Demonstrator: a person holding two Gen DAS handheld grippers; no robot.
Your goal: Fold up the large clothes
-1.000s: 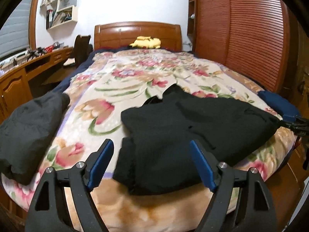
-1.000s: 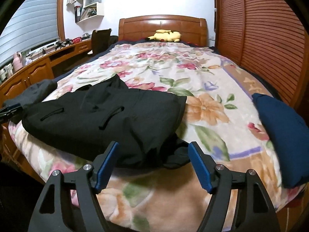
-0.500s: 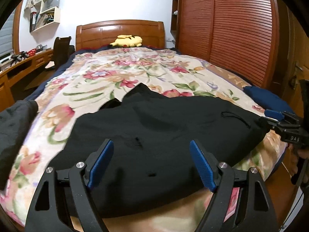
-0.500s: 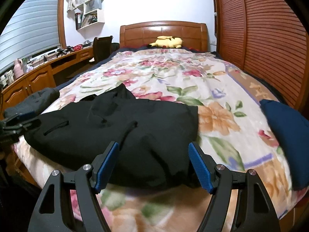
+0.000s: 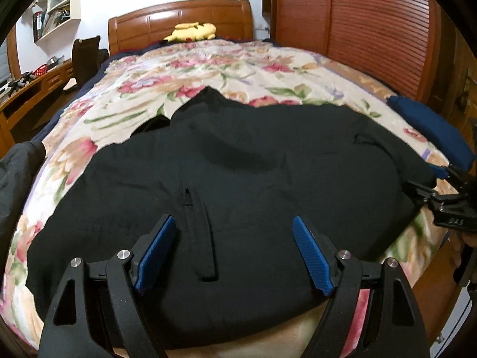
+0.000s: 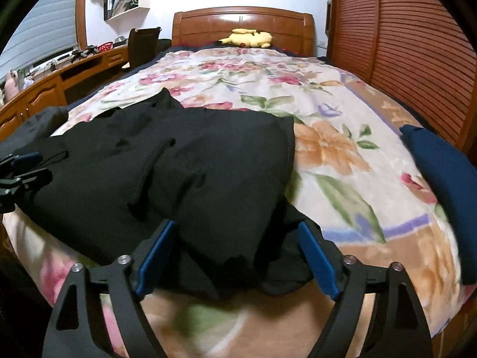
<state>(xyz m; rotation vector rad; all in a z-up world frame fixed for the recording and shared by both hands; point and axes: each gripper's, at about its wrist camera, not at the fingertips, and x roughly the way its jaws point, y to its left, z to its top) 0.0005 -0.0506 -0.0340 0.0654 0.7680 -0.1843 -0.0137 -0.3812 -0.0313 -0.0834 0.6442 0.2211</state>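
A large black jacket (image 5: 238, 179) lies spread across the foot of a bed with a floral blanket (image 5: 208, 68). It also shows in the right wrist view (image 6: 179, 164). My left gripper (image 5: 235, 250) is open, its blue pads low over the jacket's near hem beside a pocket slit. My right gripper (image 6: 235, 250) is open over the jacket's right corner near the bed's front edge. Each gripper shows at the edge of the other's view: the right gripper (image 5: 447, 197) and the left gripper (image 6: 21, 173).
A folded navy garment (image 6: 441, 179) lies at the bed's right edge. A dark grey garment (image 5: 15, 185) lies at the left edge. A yellow plush toy (image 5: 190, 31) rests by the wooden headboard. A slatted wardrobe (image 5: 372, 29) stands right, a desk (image 6: 44, 89) left.
Both grippers have moved forward and lower toward the jacket, which now fills more of both views. The jaws stay open.
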